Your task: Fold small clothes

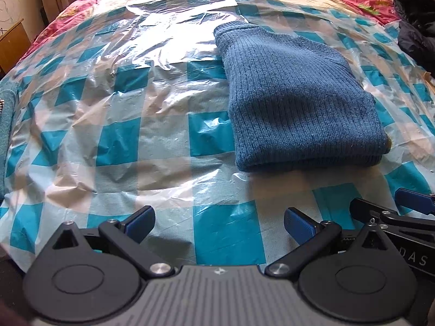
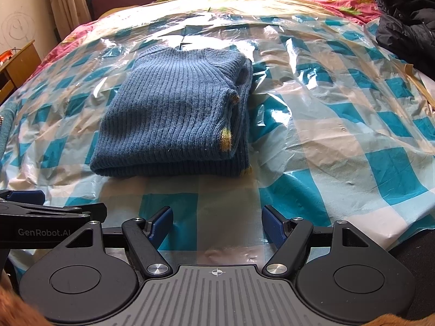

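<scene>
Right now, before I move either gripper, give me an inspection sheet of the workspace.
Surface: bed under a crinkled blue-checked plastic sheet, glare at the far end.
Job's things: blue knit sweater lying folded, yellow trim showing at its right edge.
Clutter: black jacket at the far right.
Grippers: left gripper and right gripper both open, holding nothing, short of the sweater.
Cables: nothing seen.
Surroundings: curtain, wooden desk at left.
</scene>
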A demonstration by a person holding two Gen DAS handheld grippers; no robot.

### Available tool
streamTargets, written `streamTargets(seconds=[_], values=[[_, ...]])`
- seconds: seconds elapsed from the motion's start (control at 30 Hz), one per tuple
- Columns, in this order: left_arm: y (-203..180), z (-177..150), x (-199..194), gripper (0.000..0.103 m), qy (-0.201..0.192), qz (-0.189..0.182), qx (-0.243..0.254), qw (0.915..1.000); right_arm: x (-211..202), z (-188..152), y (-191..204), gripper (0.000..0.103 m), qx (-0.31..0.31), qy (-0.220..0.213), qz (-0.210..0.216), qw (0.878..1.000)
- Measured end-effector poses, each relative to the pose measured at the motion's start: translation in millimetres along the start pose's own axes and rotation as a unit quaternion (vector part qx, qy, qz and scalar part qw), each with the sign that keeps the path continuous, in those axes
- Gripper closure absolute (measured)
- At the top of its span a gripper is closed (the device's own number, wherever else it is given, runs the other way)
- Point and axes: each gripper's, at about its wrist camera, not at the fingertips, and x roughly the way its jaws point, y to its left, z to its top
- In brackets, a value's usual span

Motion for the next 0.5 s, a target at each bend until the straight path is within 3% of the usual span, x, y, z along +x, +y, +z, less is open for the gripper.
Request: streamTargets(seconds=[0.5], values=[[-1.6,-0.6,1.2,0.000,0.004,0.006,0.004,1.0000,1.9,-1.8,0.4,0.030,-0.002,0.004,-0.004,1.000]])
